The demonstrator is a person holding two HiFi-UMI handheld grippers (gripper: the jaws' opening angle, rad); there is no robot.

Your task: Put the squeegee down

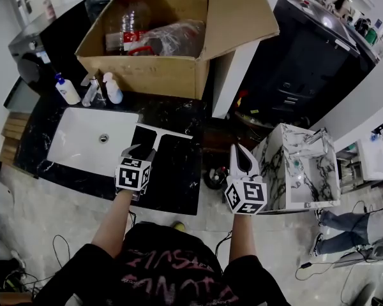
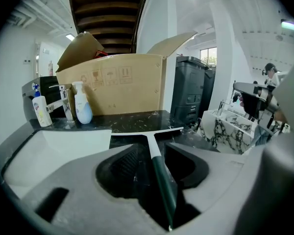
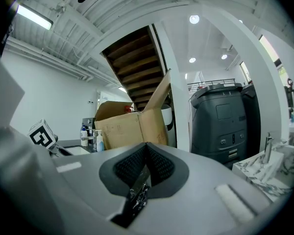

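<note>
- The left gripper [image 1: 142, 150] is wide open. The handle of the squeegee [image 2: 160, 173] lies in the gap between its jaws, and the pads do not seem to press on it.
- The right gripper [image 3: 146, 151] is closed on nothing and hangs level, past the right end of the counter [image 1: 179, 193].
- The squeegee rests on the dark counter, just right of the sink [image 1: 89, 139], with its blade on the far side. I judge the putting down is nearly finished.
- To finish well, draw the left gripper up and back along the handle, so that no jaw catches and drags it.
- The counter's front edge is near the handle end, and its right edge is close to the blade tip.
- The bottles [image 1: 67, 89] and the box [image 1: 153, 75] stand further back, well apart.
</note>
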